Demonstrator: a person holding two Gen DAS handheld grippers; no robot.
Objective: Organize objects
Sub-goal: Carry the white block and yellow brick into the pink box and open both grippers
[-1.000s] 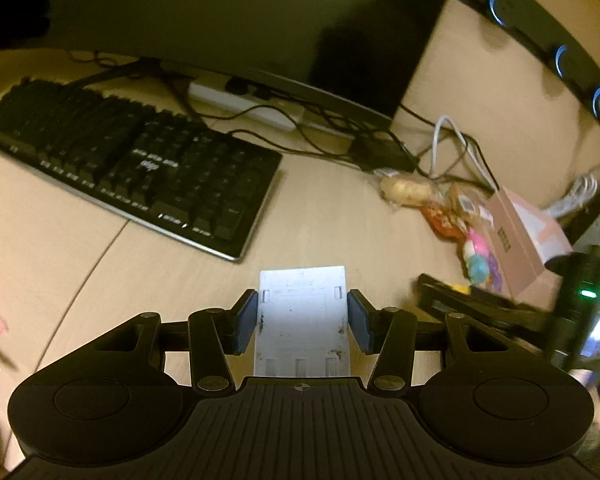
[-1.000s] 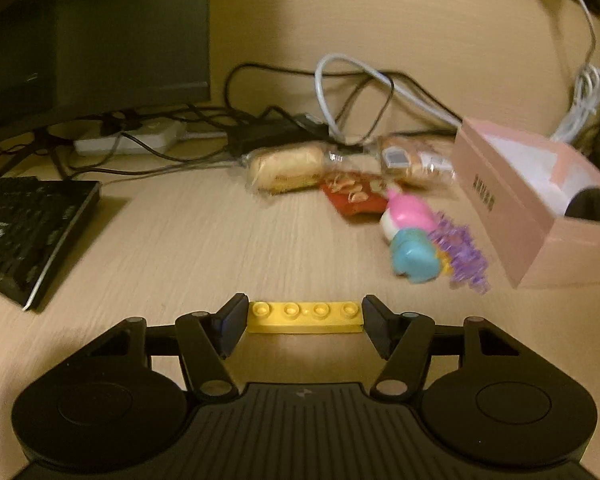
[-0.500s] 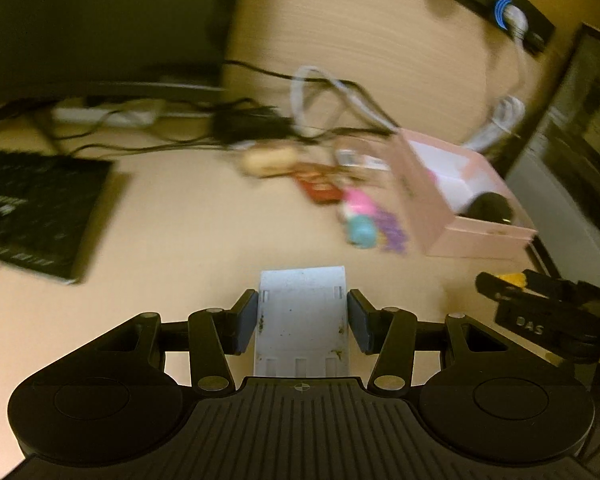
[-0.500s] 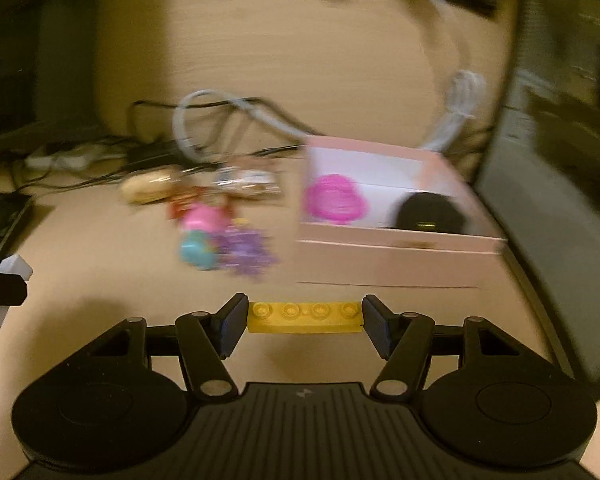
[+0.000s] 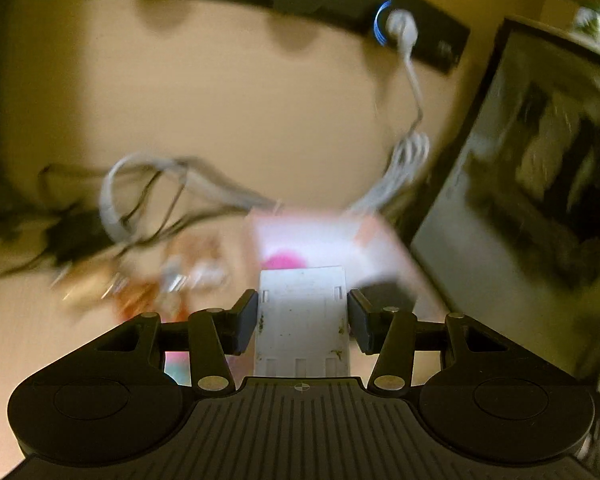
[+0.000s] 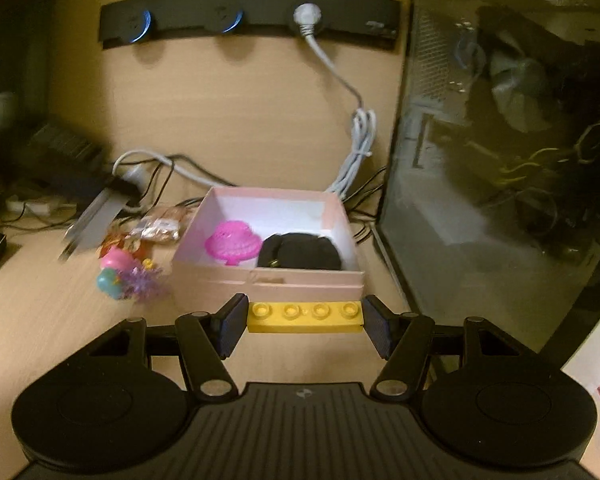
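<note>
My left claw: clamped on a flat white plastic plate; pink box behind, I think, view blurred
My right claw: gripping a yellow studded plastic brick; just before the open pink cardboard box

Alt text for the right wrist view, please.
The right gripper holds a yellow brick just short of an open pink box containing a pink toy and a black object. Small toys lie left of it.

Glossy plastic brick; wood-grain desk
</note>
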